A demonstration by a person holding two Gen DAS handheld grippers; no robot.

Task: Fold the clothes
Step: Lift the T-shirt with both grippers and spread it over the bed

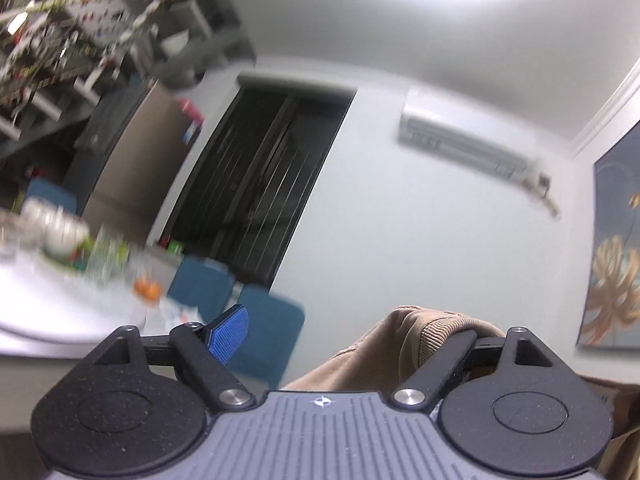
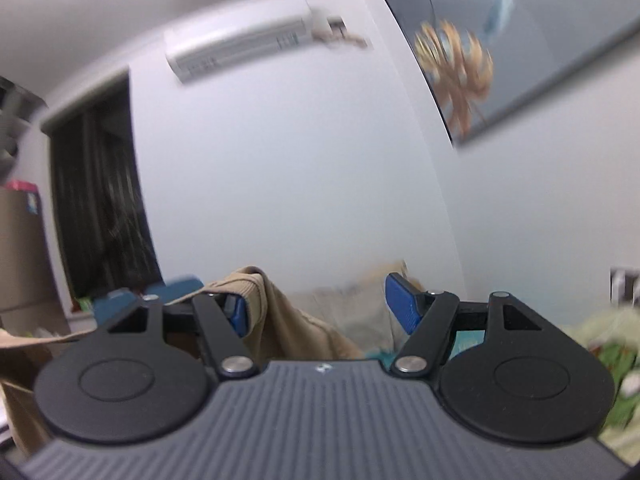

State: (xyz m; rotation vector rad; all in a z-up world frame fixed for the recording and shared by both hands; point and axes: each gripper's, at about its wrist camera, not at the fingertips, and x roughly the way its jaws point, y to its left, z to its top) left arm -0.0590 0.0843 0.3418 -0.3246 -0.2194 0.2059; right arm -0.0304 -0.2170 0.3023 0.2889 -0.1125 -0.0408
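Observation:
A tan garment with a ribbed hem hangs over the right finger of my left gripper, hiding that pad. The left finger's blue pad is bare, and the jaws stand wide apart, so this gripper is open. In the right wrist view the same tan garment drapes over the left finger of my right gripper. The right blue pad is bare and far from the other, so this gripper is open too. Both cameras tilt up toward the wall and ceiling.
A white dining table with blurred dishes sits at the left, with blue chairs beside it. Behind are a dark doorway and a white wall. A pale sofa cushion and a green plush heap lie low on the right.

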